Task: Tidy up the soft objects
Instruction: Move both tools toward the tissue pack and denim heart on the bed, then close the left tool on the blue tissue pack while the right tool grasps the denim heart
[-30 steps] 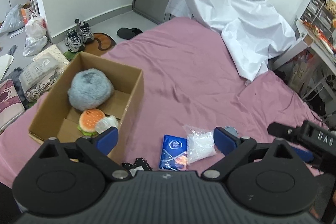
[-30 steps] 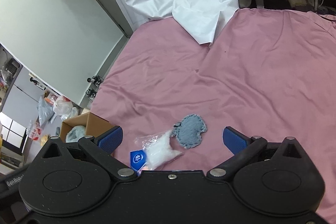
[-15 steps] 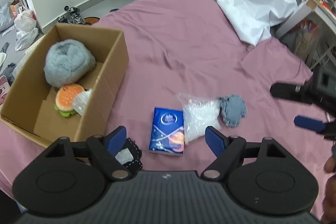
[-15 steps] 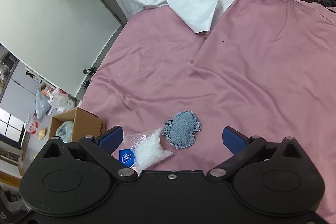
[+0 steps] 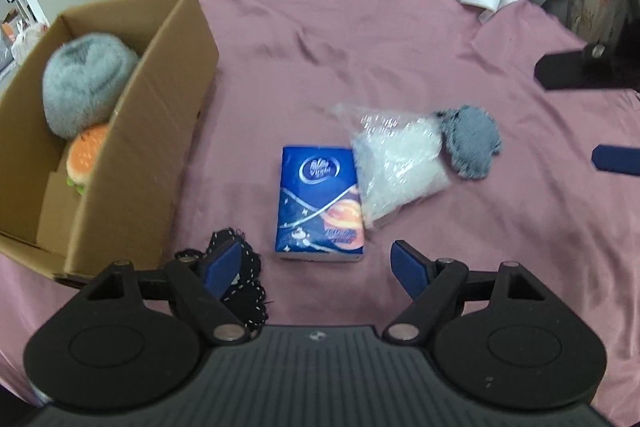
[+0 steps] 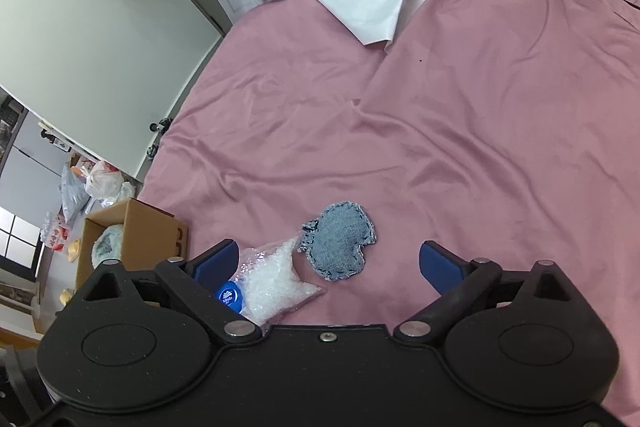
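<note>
The left gripper (image 5: 316, 261) hangs low over the pink bed sheet (image 5: 360, 39) with its jaws wide apart and nothing pressed between the pads; they narrowed a little in the past second. The blue tissue pack (image 5: 320, 201) lies flat on the sheet just ahead of the gap, not touched by either finger. The left finger's blue pad (image 5: 220, 263) sits over a black lacy cloth (image 5: 240, 291); whether it touches it cannot be told.

Overlapping the tissue pack's right edge is a clear plastic bag of white filling (image 5: 396, 163), and touching that bag's far corner is a denim heart-shaped patch (image 5: 472, 141). To the left stands an open cardboard box (image 5: 160, 131) on the bed, holding a grey fluffy plush (image 5: 88, 83) and a plush hamburger (image 5: 84, 157).

The right gripper (image 6: 328, 263) is also spread wide and empty, its jaws having just closed slightly. It hovers above the denim patch (image 6: 340, 245), the bag (image 6: 276, 279) lying by its left finger.
</note>
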A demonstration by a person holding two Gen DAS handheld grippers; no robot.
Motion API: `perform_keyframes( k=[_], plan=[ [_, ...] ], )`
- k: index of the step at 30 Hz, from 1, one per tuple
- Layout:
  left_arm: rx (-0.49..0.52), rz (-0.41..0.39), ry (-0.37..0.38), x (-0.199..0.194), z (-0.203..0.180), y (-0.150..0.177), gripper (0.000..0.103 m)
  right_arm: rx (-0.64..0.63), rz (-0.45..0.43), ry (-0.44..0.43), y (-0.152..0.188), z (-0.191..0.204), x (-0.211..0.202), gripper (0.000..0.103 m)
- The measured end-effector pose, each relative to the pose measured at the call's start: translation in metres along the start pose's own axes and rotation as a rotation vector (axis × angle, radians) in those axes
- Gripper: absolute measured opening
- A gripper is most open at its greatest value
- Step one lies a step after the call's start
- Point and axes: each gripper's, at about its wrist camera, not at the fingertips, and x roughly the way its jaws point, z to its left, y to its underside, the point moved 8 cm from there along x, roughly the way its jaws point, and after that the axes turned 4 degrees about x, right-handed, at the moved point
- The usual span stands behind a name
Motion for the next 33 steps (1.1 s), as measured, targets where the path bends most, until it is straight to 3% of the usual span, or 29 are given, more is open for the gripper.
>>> perform_keyframes(
  k=[8,16,22,27,33],
  plan=[
    [-0.032,0.001,0.012,0.019,0.005,-0.004,0.078,-0.081,0.022,0.014,0.005,0.008,0.018,0.085],
    [-0.093,0.025,0.048,0.03,0.015,-0.004,0.054,-0.164,0.077,0.074,0.013,0.011,0.053,0.078],
    [-0.135,0.034,0.071,0.031,0.025,-0.003,0.053,-0.24,0.072,0.105,0.017,0.019,0.07,0.077],
    [-0.155,0.04,0.092,0.032,0.027,-0.004,0.053,-0.246,0.066,0.185,0.016,0.009,0.077,0.066],
    [-0.163,0.037,0.103,0.026,0.03,-0.004,0.053,-0.274,0.059,0.191,0.017,0.014,0.08,0.053]
  ],
)
